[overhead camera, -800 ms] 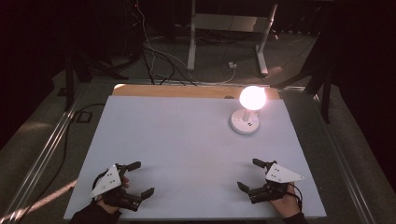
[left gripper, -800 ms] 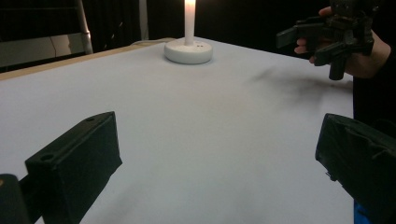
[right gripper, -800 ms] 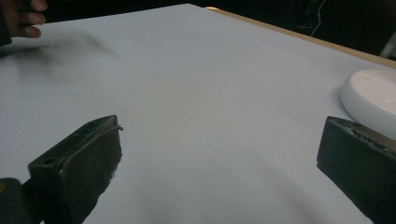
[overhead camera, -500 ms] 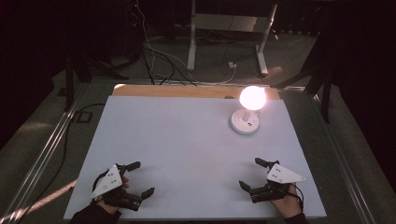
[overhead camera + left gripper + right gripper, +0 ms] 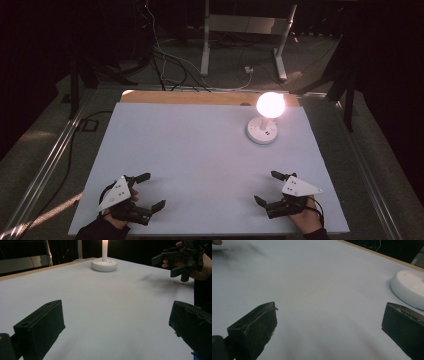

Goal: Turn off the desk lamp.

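Standing lit at the far right of the white table (image 5: 200, 160): a small lamp (image 5: 263, 130) with a glowing round bulb (image 5: 270, 104) on a short stem above a flat round white base, nothing touching it. Well short of the lamp, toward the near edge and to its left: the left gripper (image 5: 152, 191), held in a hand (image 5: 112, 220) coming in from the bottom, jaws spread wide apart, nothing between them, grey three-cornered plate on top. Nearer the lamp but well apart from it, at the near right: the right gripper (image 5: 267, 187), held by the other hand (image 5: 305, 220), jaws likewise spread wide, gripping nothing. From the left gripper view: both black jaws wide at the bottom corners, bare white table between, lamp base (image 5: 104, 265) far ahead, right gripper (image 5: 175, 261) off to the lamp's right, casting a soft shadow. From the right gripper view: two black jaws wide apart, lamp base (image 5: 408, 288) close beside the right-hand one but not touching. Beyond the lamp: a wooden strip (image 5: 200, 97) along the far edge, then cables (image 5: 165, 65) on the dark floor.
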`<action>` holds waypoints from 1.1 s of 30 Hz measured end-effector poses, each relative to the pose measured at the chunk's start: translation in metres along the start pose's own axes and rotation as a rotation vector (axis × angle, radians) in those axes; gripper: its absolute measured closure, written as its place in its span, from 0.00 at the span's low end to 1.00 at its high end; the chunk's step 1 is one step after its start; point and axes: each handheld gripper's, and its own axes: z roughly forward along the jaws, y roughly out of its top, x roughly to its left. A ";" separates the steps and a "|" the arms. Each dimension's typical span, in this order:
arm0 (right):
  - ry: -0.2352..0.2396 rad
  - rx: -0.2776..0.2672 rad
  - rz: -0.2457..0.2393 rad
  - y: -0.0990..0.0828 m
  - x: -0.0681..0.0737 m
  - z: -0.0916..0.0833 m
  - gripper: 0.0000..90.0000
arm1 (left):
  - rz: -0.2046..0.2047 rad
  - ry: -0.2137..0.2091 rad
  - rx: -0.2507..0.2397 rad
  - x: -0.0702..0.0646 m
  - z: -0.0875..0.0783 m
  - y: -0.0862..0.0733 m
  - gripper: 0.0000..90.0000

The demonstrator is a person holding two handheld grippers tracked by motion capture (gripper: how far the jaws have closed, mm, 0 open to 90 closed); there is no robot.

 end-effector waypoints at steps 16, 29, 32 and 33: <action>0.033 -0.017 0.002 0.024 0.008 0.002 0.00 | -0.008 0.012 -0.003 0.001 0.000 0.000 0.01; 0.015 -0.049 0.002 0.049 -0.004 0.003 0.00 | -0.012 0.007 -0.008 0.000 -0.001 0.000 0.01; 0.009 -0.053 0.003 0.053 -0.007 0.004 0.00 | -0.014 0.006 -0.004 0.000 -0.001 0.000 0.01; 0.009 -0.053 0.003 0.053 -0.007 0.004 0.00 | -0.012 0.006 -0.003 0.000 0.000 0.000 0.01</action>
